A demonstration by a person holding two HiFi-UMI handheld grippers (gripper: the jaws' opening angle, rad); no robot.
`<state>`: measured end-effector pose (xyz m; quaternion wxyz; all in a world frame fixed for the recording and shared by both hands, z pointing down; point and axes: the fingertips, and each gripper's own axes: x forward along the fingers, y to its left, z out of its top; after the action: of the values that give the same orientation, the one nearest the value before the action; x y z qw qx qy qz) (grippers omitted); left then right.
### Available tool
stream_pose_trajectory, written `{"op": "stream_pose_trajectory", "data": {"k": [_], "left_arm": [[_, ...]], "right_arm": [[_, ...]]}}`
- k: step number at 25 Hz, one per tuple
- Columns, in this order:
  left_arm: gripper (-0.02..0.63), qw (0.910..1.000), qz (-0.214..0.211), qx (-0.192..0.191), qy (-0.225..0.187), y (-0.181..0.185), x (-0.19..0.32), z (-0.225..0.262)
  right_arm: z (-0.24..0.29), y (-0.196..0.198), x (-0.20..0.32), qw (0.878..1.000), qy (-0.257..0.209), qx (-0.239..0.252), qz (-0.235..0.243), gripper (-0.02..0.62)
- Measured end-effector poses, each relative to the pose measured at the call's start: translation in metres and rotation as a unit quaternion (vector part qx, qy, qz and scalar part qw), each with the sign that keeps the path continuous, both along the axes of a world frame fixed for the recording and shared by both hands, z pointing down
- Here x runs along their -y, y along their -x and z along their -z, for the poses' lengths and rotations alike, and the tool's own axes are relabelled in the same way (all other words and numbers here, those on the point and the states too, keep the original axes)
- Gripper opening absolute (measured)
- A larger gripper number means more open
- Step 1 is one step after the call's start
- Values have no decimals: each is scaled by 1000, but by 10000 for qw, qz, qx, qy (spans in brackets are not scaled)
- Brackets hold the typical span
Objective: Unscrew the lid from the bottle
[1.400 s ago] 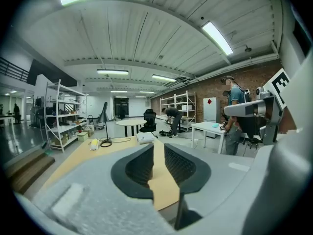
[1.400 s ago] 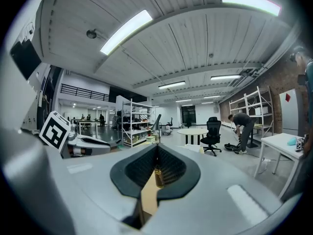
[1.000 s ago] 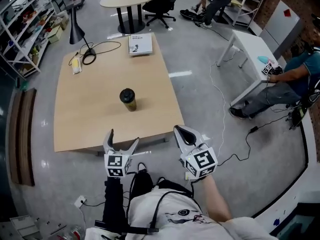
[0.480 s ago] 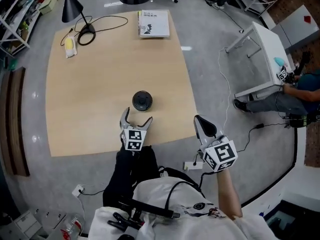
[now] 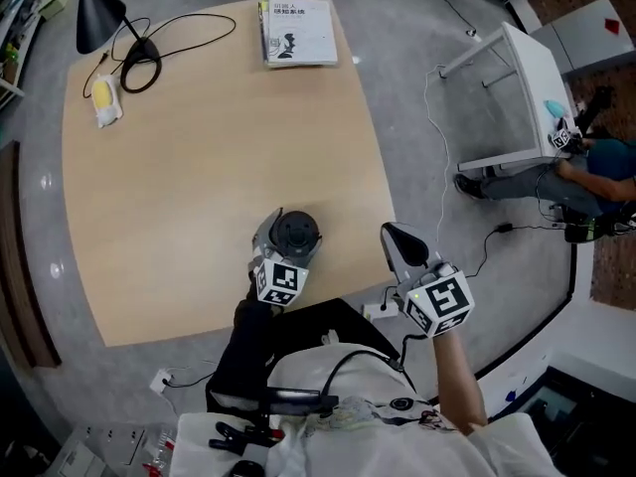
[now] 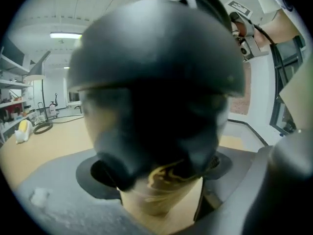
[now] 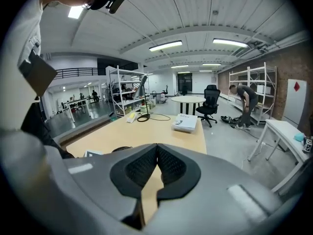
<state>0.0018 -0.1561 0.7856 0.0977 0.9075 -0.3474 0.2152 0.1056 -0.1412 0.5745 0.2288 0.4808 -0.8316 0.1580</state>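
Your left gripper [image 5: 288,247] is out over the near edge of the wooden table [image 5: 199,167], its marker cube nearest you and its black-sleeved arm running straight back to your body. Its jaws stand wide and are closing, one to each side of the bottle [image 5: 295,232], which stands upright between them near the table's near right corner. In the left gripper view the bottle's black domed lid [image 6: 156,67] fills most of the picture, with the tan body showing below it. That view is too blurred to tell whether the pads are pressing on the bottle yet.

Your right gripper [image 5: 396,238] hangs off the table's right edge, over the grey floor [image 5: 417,117], apart from the bottle. Its bare forearm angles back to you. Its jaws are pressed together with nothing between them.

At the far side of the table lie a book [image 5: 298,30], a black desk lamp [image 5: 94,13] with its cable [image 5: 189,33] looped beside it, and a small yellow and white object [image 5: 104,102]. To the right stands a white table [image 5: 517,78], with a seated person [image 5: 566,172] at it. The right gripper view looks down the room to metal shelving [image 7: 122,87], a round table [image 7: 190,100] and a black office chair [image 7: 211,98] under strip lights
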Motion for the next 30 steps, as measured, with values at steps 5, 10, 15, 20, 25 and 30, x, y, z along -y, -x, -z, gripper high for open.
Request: {"op": "stream_pose_trajectory", "data": {"k": [5,10,15,20,25,30], "left_arm": [[421,9980,15,-373,501,6,16,0],[413,9935,-46,-652,936,10,1,15],[413,9929,-552,-926,502,-7,11,83],[413,9860,-1258,-1089,-48,-21,7,182],[413,9780,-1810,-928,-458,-32,-8,236],[416,9725,-2104,-819,-567,-36,-29,261]], "right_arm": [[-16,-6,6,9997,224,-80,-70,6],[-31,6,3,9989,456,81,116,5],[4,68,20,9846,-24,395,1700,154],[66,130,11,9244,-351,428,3774,433],[92,150,-15,8567,-238,-82,5152,479],[113,162,-44,8155,-277,47,5781,489]]}}
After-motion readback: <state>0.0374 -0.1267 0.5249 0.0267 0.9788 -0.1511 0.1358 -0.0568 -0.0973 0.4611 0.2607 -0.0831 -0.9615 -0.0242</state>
